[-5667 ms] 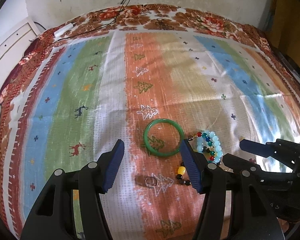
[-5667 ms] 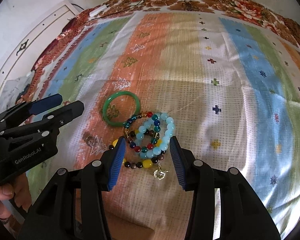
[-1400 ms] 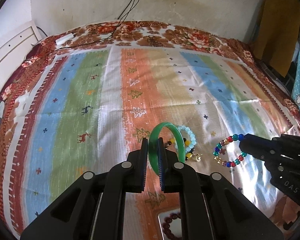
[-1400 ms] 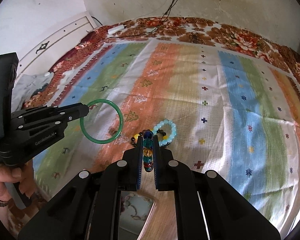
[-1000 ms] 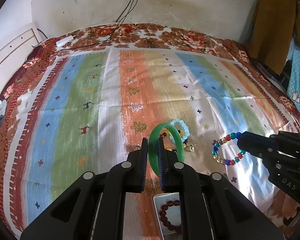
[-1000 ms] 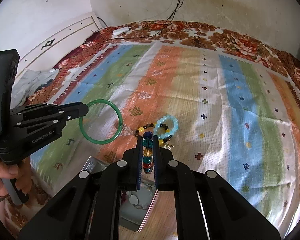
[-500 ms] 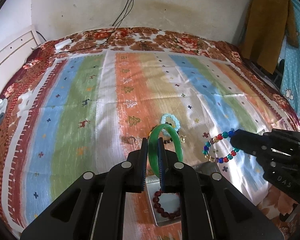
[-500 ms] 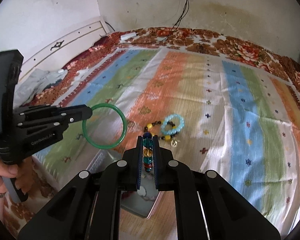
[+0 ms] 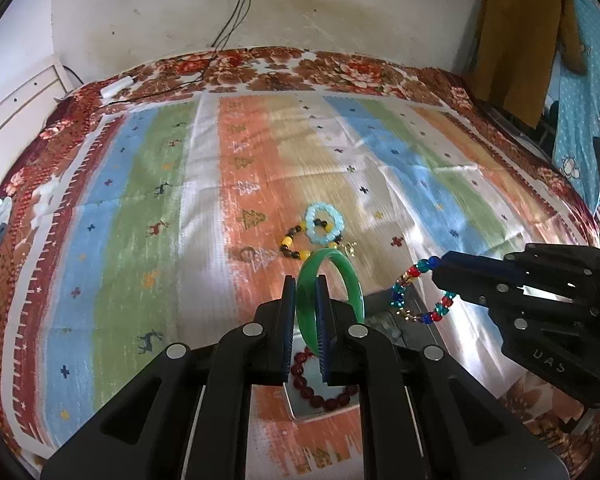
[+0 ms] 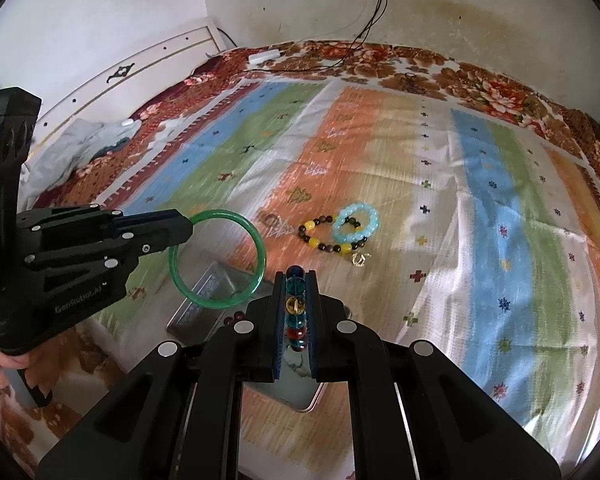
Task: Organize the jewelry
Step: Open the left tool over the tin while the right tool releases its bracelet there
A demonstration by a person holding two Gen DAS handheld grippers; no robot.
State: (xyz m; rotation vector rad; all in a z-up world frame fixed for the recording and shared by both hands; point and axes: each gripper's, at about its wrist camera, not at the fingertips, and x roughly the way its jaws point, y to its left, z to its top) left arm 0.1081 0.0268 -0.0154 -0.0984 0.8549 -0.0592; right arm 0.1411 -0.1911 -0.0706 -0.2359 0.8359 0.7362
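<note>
both grippers pulled back over the metal box (image 9: pixel 416 312): left gripper (image 9: pixel 305 320) clamps green bangle (image 9: pixel 350 280), right gripper (image 10: pixel 296 312) clamps multicolor bead bracelet (image 9: pixel 420 296); drop looks next, 2 bracelets left on blanket (image 10: pixel 480 200).

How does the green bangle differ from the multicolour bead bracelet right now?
The green bangle is one solid smooth ring of a single colour; the multicolour bead bracelet is strung from separate red, teal and gold beads. The bangle sits in the left tool, the bead bracelet in the right tool. Both are clamped and held in the air near the metal tin.
</note>
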